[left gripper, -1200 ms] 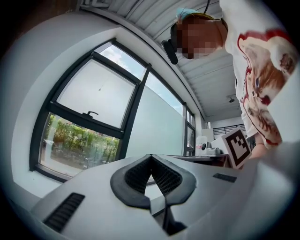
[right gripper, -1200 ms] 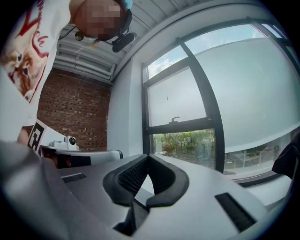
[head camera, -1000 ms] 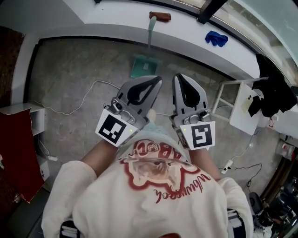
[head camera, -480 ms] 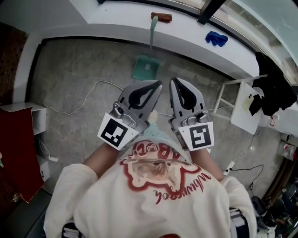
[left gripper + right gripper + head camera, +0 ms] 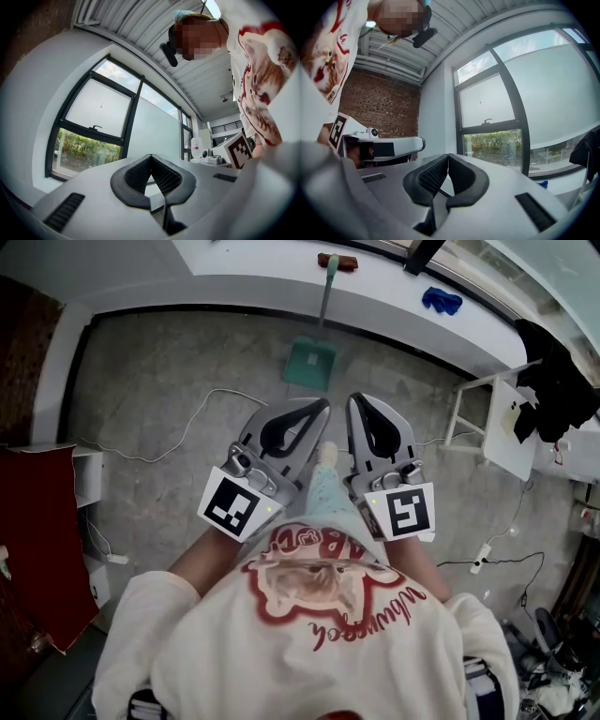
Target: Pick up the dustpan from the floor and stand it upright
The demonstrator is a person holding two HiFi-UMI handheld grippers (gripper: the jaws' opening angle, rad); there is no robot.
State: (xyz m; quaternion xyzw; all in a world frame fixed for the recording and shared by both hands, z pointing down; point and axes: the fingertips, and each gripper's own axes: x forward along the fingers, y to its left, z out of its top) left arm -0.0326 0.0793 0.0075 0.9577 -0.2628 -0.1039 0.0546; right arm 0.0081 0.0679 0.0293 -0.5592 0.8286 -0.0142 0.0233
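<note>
Both grippers are carrying nothing, jaws closed; dustpan is lying on the floor.
Left gripper and right gripper are hanging side by side, well short of the white ledge, tips meeting. Teal dustpan is lying on the grey floor at the ledge's foot, handle pointing toward the ledge.

Left tongs and right tongs side by side, both closed, empty.
</note>
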